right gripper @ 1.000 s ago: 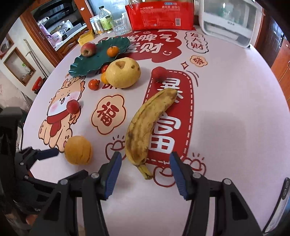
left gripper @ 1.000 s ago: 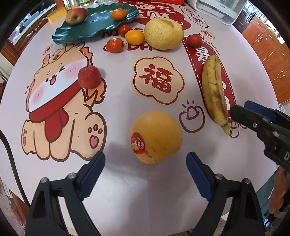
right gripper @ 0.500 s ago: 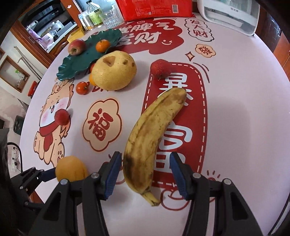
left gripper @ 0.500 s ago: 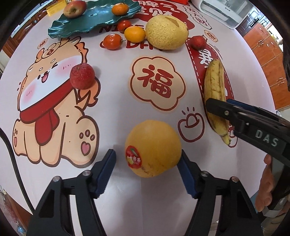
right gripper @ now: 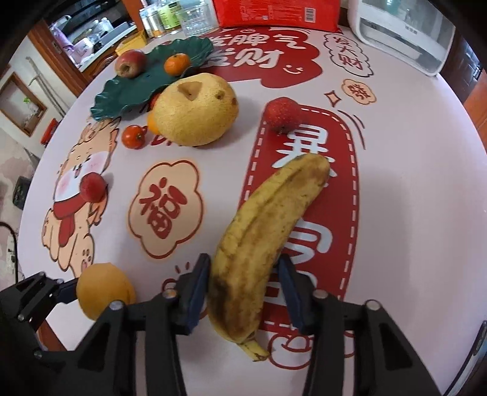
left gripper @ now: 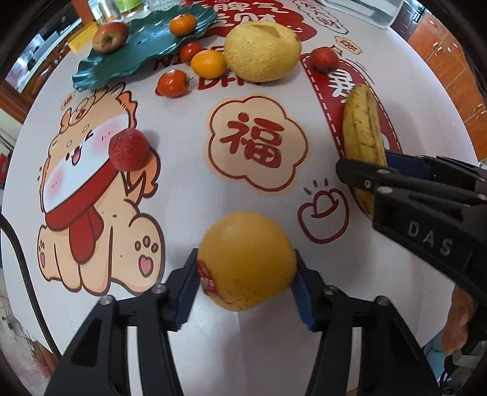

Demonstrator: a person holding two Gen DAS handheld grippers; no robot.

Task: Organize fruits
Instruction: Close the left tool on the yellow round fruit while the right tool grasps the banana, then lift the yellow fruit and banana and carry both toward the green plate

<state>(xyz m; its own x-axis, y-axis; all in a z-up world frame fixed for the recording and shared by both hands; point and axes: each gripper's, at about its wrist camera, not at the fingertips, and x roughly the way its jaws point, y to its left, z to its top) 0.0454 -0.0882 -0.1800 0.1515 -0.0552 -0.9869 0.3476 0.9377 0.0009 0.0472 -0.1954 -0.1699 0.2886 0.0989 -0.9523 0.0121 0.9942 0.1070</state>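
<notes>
Both tongs closing on fruit at the near edge of the tabletop [left gripper: 188, 170].

The left tongs [left gripper: 246, 283] narrow onto an orange [left gripper: 246, 262], pads touching its sides; the right tongs [right gripper: 243, 289] narrow around the banana [right gripper: 261, 237] near its stem end, pads at its flanks. Beyond lie a red berry [left gripper: 129, 149], a tomato [left gripper: 173, 83], a yellow melon [left gripper: 261, 51] and the green plate [left gripper: 146, 51] holding an apple [left gripper: 110, 36] and a tangerine [left gripper: 182, 24].

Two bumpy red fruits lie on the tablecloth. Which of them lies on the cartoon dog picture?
It is the bumpy red fruit on the dog's red scarf, left of the flower-shaped badge. The other red fruit lies on the red banner, right of the big yellow melon.
</notes>
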